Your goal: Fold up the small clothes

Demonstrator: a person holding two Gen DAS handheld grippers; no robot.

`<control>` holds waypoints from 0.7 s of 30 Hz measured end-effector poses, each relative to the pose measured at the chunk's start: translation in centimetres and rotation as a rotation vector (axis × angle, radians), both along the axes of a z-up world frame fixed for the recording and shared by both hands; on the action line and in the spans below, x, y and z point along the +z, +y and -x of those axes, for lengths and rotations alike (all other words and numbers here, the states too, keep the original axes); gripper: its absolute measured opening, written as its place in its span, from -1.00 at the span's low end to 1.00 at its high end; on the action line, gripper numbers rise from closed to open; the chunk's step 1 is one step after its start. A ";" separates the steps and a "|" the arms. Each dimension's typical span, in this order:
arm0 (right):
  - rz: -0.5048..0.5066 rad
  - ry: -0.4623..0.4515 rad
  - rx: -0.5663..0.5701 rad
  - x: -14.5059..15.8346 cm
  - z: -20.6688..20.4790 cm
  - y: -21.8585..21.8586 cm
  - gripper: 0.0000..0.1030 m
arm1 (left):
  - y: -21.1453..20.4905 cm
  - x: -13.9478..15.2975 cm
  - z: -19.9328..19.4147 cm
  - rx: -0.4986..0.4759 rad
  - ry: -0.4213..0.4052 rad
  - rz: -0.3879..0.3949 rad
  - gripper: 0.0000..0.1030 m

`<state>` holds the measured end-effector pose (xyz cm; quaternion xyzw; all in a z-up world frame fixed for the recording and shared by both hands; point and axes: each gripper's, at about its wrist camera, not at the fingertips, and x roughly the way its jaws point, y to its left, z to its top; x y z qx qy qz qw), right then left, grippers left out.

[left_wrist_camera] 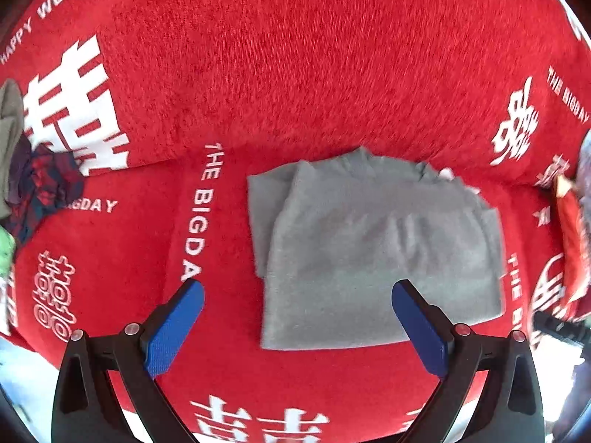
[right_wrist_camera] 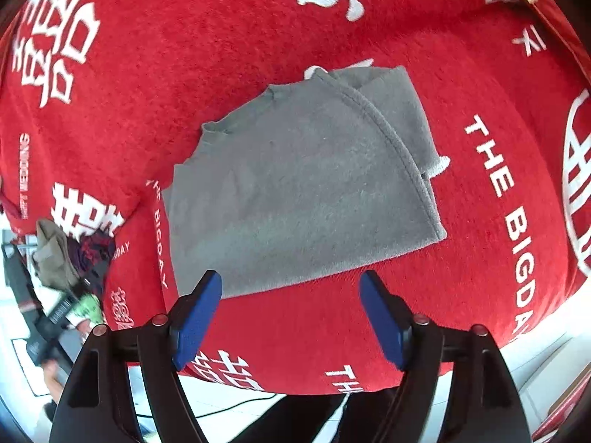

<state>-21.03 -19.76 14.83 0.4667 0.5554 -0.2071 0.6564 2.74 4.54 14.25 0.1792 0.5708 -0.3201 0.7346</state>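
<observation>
A folded grey garment (left_wrist_camera: 373, 251) lies flat on the red cloth; it also shows in the right wrist view (right_wrist_camera: 303, 192), with a stitched hem across its right part. My left gripper (left_wrist_camera: 297, 289) is open and empty, hovering over the garment's near left edge. My right gripper (right_wrist_camera: 291, 280) is open and empty, just above the garment's near edge. A pile of other small clothes (left_wrist_camera: 26, 181), olive, dark plaid and green, lies at the far left; it also shows in the right wrist view (right_wrist_camera: 70, 262).
The surface is a red plush cloth (left_wrist_camera: 280, 74) with white lettering, rising in a fold behind the garment. A red and grey item (left_wrist_camera: 576, 221) sits at the right edge. The left gripper (right_wrist_camera: 44, 317) shows at the right wrist view's lower left.
</observation>
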 end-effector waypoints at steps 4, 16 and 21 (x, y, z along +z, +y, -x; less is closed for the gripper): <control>0.024 0.006 0.032 1.2 -0.2 1.0 0.60 | 0.0 1.4 0.2 -0.008 -0.032 0.007 0.98; 0.034 0.013 0.060 3.7 -0.9 3.3 0.65 | 0.7 6.0 1.9 -0.055 -0.141 0.083 0.98; 0.038 0.006 0.083 4.7 -1.9 4.5 0.65 | 1.6 6.3 2.5 -0.071 -0.152 0.051 0.98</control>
